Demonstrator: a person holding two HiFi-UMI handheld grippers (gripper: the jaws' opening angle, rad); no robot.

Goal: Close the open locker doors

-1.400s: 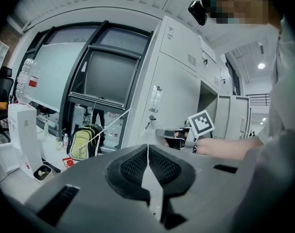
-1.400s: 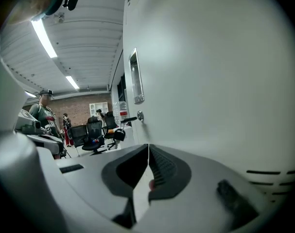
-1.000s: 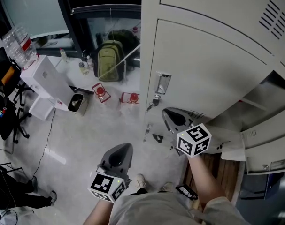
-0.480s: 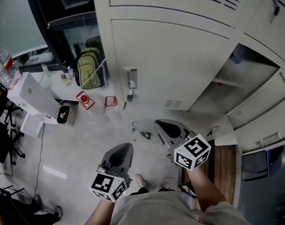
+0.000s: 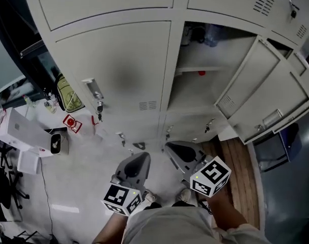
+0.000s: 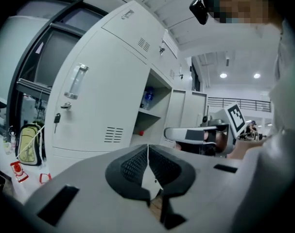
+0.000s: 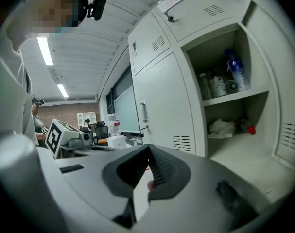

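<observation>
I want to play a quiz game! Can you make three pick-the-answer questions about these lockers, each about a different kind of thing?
1. Where is the water bottle? A on the floor; B on the top shelf inside the open locker; C on a chair.
2. What colour is the small thing under that shelf? A blue; B yellow; C red.
3. How is the left claw? A shut, empty; B wide open; C holding a key.
Answers: B, it stands up there; C, it shows red; A, its jaws meet with nothing between.
</observation>
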